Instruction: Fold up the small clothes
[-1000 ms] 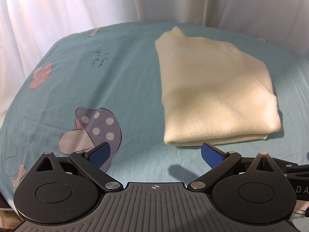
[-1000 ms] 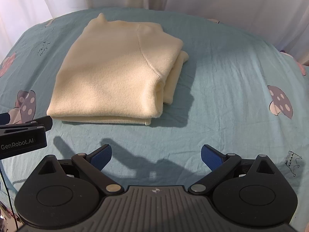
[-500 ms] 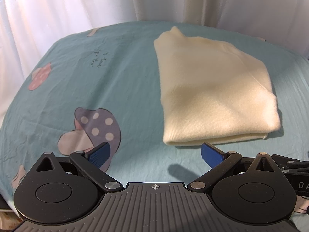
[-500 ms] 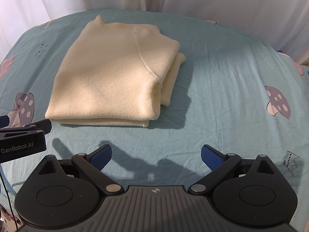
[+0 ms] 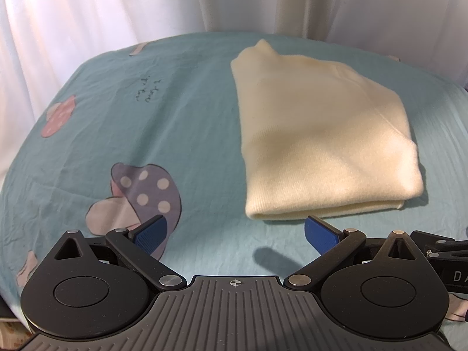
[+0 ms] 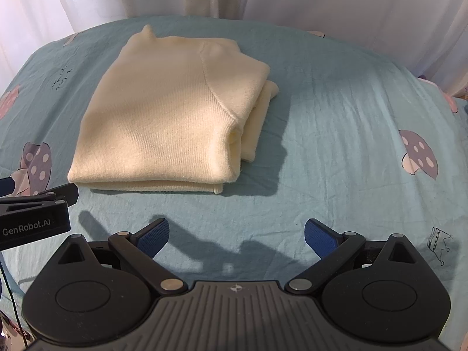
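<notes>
White curtains (image 5: 87, 29) hang behind a surface covered with a teal sheet (image 6: 336, 146) that has mushroom pictures on it. Far to the left of the sweater is a pink mushroom (image 5: 58, 115), and closer in is a purple spotted mushroom (image 5: 140, 190). Some small dark writing (image 5: 147, 90) sits to the left of the sweater too. The left claw (image 5: 235, 235) is wide open and holds nothing; its blue pads (image 5: 150, 234) are spread apart, low and just in front of the sweater's near left corner. The cream sweater (image 6: 169, 120) lies folded flat in a neat block on the sheet, with a little point sticking up at its far edge and soft layers showing along its right side. Nothing touches it. To the right of the sweater, the right claw (image 6: 237, 238) is also wide open and empty, hovering over bare sheet in front of the sweater, with its shadow on the cloth. Well to the right of the sweater is another purple mushroom (image 6: 418, 158), and near that a tiny crown drawing (image 6: 438, 241).
</notes>
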Available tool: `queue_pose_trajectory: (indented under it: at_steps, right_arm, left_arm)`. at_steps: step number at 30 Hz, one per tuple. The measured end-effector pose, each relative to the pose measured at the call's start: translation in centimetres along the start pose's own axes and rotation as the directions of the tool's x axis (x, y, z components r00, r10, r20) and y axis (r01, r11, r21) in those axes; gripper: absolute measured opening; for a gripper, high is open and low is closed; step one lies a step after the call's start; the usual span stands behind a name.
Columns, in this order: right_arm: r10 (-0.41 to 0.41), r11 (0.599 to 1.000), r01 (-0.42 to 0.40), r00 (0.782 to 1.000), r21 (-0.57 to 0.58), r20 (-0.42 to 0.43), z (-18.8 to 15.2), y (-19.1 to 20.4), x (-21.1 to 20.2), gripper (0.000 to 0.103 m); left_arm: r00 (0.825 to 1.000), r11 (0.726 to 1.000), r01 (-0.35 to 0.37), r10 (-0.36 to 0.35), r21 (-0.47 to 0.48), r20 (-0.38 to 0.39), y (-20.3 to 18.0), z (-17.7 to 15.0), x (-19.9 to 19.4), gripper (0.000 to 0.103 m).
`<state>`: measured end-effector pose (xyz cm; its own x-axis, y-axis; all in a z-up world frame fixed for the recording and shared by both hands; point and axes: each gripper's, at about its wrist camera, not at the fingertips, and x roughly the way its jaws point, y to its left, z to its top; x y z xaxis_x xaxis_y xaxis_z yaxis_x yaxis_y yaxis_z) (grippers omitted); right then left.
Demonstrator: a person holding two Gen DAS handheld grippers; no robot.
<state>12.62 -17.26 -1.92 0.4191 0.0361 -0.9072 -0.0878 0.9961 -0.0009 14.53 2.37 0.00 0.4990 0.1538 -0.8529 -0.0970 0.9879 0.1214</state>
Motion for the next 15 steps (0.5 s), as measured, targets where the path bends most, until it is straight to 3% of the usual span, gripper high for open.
queue_pose_trajectory:
  at_steps: [15]
  right_arm:
    - [-0.006,1.0,0.006,1.0,0.001,0.002,0.05,0.29,-0.15,0.099]
  left_arm:
    - [1.0,1.0,0.003,-0.003,0.003,-0.001,0.07,-0.02,-0.01,0.103]
